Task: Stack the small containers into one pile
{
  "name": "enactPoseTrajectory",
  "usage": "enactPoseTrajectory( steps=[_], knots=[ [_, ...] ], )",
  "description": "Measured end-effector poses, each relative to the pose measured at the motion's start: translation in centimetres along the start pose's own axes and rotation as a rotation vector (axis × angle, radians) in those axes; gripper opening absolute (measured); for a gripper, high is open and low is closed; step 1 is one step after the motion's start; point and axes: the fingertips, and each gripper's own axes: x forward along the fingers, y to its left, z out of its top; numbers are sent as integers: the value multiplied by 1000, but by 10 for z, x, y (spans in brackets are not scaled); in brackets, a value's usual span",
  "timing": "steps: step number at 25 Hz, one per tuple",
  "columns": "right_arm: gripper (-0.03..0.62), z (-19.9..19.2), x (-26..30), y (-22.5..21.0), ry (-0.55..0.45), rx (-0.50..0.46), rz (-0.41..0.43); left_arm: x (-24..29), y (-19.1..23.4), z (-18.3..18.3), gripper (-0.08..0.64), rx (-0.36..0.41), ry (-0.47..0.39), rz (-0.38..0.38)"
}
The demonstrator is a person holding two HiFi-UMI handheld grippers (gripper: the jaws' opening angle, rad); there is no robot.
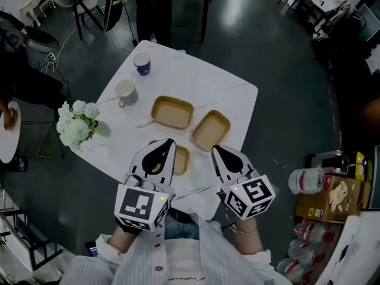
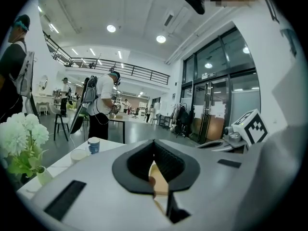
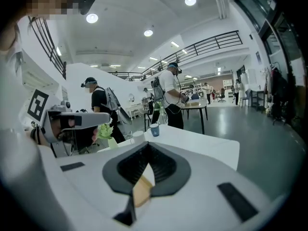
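Observation:
Three shallow tan containers lie on the white table (image 1: pixel 228 94): a long one (image 1: pixel 172 112) at the middle, a squarer one (image 1: pixel 210 129) to its right, and a third (image 1: pixel 181 160) nearer me, partly hidden under my left gripper (image 1: pixel 170 141). That gripper hovers over the third container, its jaws meeting at the tips with nothing in them. My right gripper (image 1: pixel 215 149) sits just right of it, short of the squarer container, shut and empty. In each gripper view only a tan sliver (image 2: pixel 158 179) (image 3: pixel 142 191) shows below the closed jaws.
A blue mug (image 1: pixel 142 63) and a white cup (image 1: pixel 125 92) stand at the table's far left. A vase of white flowers (image 1: pixel 77 123) is on the left edge. A person (image 1: pixel 153 5) stands beyond the table. A cardboard box (image 1: pixel 329 198) and bottles are on the floor at the right.

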Motion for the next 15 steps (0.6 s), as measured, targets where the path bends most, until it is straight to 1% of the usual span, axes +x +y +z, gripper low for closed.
enactPoseTrajectory(
  steps=[8, 12, 15],
  knots=[
    [11, 3, 17, -6, 17, 18, 11, 12, 8, -1, 17, 7, 26, -10],
    [11, 5, 23, -10, 27, 4, 7, 17, 10, 0, 17, 10, 28, -14],
    [11, 1, 30, -14, 59, -18, 13, 21, 14, -5, 17, 1, 37, -14]
  ],
)
